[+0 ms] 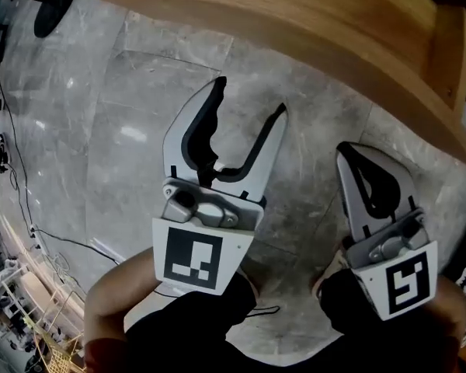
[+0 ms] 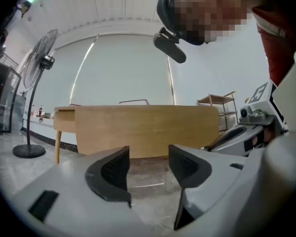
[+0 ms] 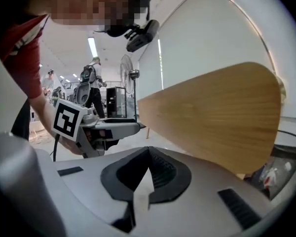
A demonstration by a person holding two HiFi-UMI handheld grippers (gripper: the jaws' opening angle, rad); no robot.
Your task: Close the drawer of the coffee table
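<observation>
Left gripper [image 1: 251, 95] fingers are held wide, empty; right gripper [image 1: 365, 162] fingers are pressed together. Coffee table [image 1: 311, 29] is seen ahead of both. Standing fan [image 2: 38, 63] is caught only by the gripper views.

Light-wood drawer [image 2: 143, 130], plain upright front panel, appears pulled out from the slim-legged coffee table [image 2: 63, 113].

We see the coffee table [image 1: 295, 22] in honey-toned wood grain, the floor [image 1: 124, 130] in veined grey marble — left tongs [image 1: 251, 95] and right tongs [image 1: 356, 155] white, black-padded, with black-and-white square markers [image 1: 193, 259].
</observation>
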